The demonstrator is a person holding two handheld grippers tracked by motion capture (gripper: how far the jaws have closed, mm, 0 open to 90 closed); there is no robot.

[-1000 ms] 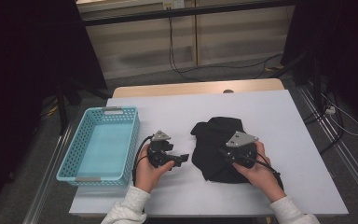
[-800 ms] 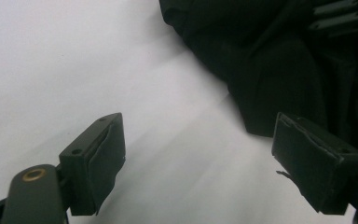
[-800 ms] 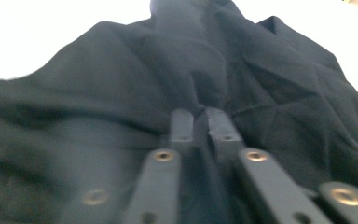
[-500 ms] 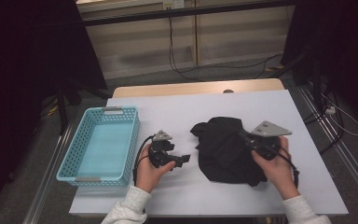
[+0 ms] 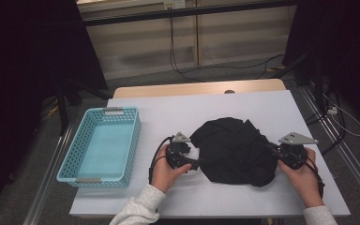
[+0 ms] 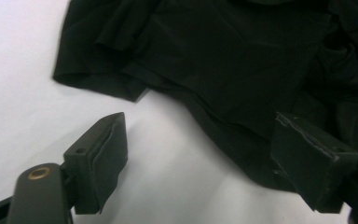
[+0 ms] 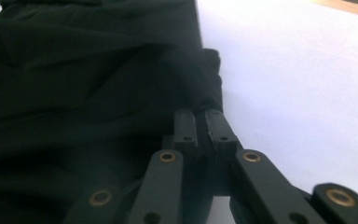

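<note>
Spreading the black garment point(image 5: 236, 150) flat looks like the step in hand. It lies crumpled on the white table point(image 5: 168, 112), right of centre. The right gripper point(image 5: 275, 151) has just clamped its jaws together on the garment's right edge; the left gripper point(image 5: 198, 163), jaws standing wide with the cloth's left hem between them but unpinched, should close on that hem before both pull apart evenly. Count: one garment, one blue basket point(image 5: 75, 154) at the left, two grippers.
</note>
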